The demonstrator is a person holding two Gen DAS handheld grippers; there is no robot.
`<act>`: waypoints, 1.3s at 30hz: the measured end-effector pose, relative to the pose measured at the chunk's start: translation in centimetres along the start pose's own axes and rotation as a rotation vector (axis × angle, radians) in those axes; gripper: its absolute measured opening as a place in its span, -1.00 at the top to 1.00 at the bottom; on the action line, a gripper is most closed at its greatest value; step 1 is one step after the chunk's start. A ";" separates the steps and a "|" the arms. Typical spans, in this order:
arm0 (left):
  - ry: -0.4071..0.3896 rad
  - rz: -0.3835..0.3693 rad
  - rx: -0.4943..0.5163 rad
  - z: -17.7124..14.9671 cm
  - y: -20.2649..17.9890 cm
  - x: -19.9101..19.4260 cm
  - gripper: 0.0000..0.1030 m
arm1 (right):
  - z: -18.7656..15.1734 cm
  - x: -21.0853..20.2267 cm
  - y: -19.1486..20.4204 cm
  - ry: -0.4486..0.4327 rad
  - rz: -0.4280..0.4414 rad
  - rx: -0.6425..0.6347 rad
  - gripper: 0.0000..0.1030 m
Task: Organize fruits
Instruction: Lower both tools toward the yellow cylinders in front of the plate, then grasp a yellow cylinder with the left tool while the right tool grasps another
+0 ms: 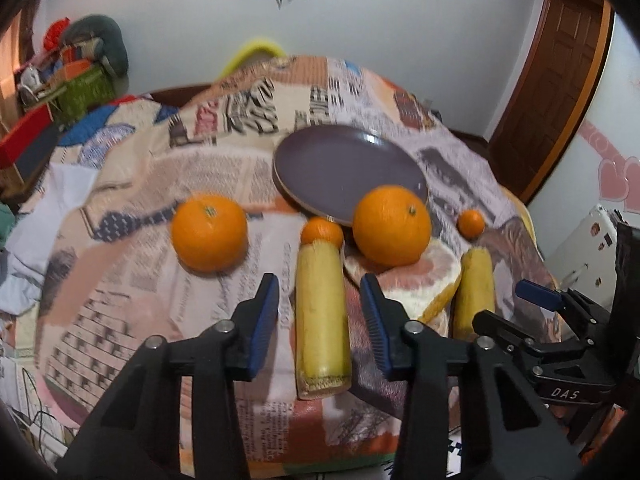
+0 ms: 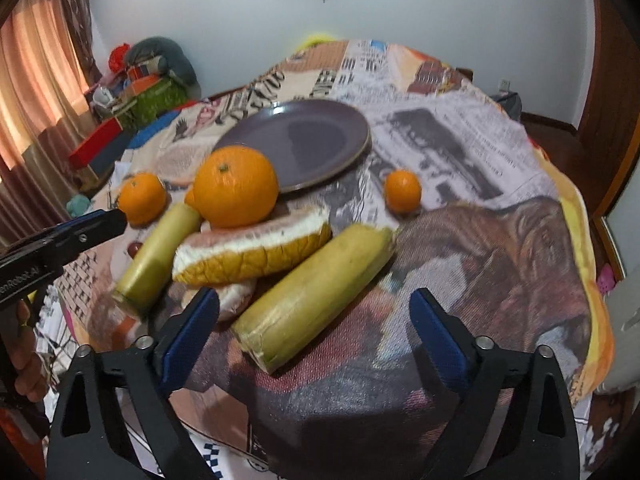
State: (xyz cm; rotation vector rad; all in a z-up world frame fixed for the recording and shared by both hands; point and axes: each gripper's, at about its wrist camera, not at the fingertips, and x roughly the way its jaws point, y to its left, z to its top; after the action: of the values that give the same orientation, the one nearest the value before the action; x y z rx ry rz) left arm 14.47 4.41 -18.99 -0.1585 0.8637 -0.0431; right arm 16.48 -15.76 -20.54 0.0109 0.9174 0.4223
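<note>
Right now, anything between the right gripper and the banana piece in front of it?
Nothing visible. The right gripper is open with the banana piece lying directly ahead between its fingers; the pomelo wedge lies just beside it.

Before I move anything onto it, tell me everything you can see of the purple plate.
The purple plate is a round, shallow dish with a low raised rim, glossy like glazed ceramic, with a thin tan edge showing along its near side. It is empty and lies flat on the newspaper-print cloth, behind the fruit. A large orange overlaps its near edge in both views; whether they touch I cannot tell. A small mandarin sits apart from it. Neither hand-held gripper is near it.
</note>
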 end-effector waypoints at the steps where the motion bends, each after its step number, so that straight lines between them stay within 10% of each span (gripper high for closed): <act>1: 0.009 0.000 0.000 -0.2 0.0 0.2 0.20 | -0.1 0.1 0.1 0.008 0.005 -0.001 -0.69; 22: 0.100 0.018 0.009 -2.3 -0.4 4.1 0.32 | -1.1 -0.4 -2.0 0.051 -0.006 -0.050 0.04; 39: 0.139 -0.006 0.025 -0.7 -0.2 3.9 0.32 | 1.5 1.0 -3.1 0.054 0.027 -0.016 0.06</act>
State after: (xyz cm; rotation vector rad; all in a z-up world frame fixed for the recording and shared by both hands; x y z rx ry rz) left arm 16.53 3.70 -22.33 -0.1354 1.0007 -0.0713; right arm 19.25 -18.05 -20.96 -0.0028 0.9682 0.4566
